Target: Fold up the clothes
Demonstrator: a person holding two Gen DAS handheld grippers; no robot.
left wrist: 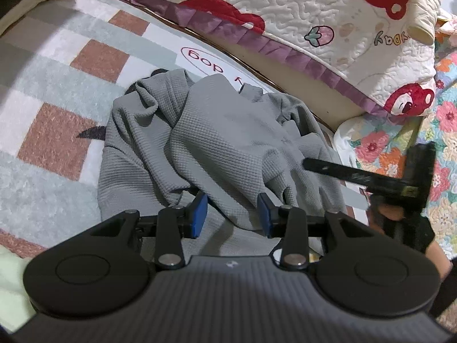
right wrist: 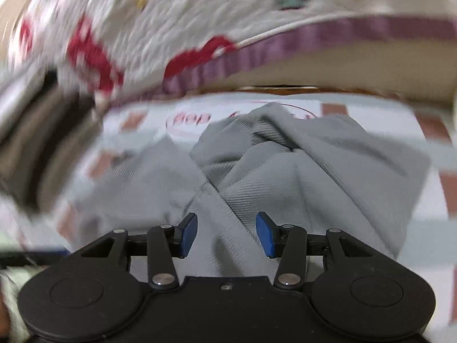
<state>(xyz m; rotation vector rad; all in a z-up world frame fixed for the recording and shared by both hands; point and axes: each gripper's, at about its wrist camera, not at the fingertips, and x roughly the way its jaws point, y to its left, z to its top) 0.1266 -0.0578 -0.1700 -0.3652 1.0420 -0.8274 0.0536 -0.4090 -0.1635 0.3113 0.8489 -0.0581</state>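
Observation:
A grey waffle-knit garment (left wrist: 217, 148) lies crumpled on a checked rug (left wrist: 57, 91). My left gripper (left wrist: 232, 215) is open just over the garment's near edge, with cloth between its blue pads (left wrist: 200, 214), which do not pinch it. The right gripper shows in the left wrist view (left wrist: 371, 177) at the garment's right side. In the right wrist view the same garment (right wrist: 300, 171) lies bunched, blurred by motion. My right gripper (right wrist: 227, 235) is open above a grey fold, holding nothing.
A bed with a white quilted cover printed with red bears (left wrist: 328, 14) and a purple frill (left wrist: 257, 40) runs along the far side. A floral quilt (left wrist: 428, 143) lies at the right. The rug bears a red oval print (left wrist: 208, 63).

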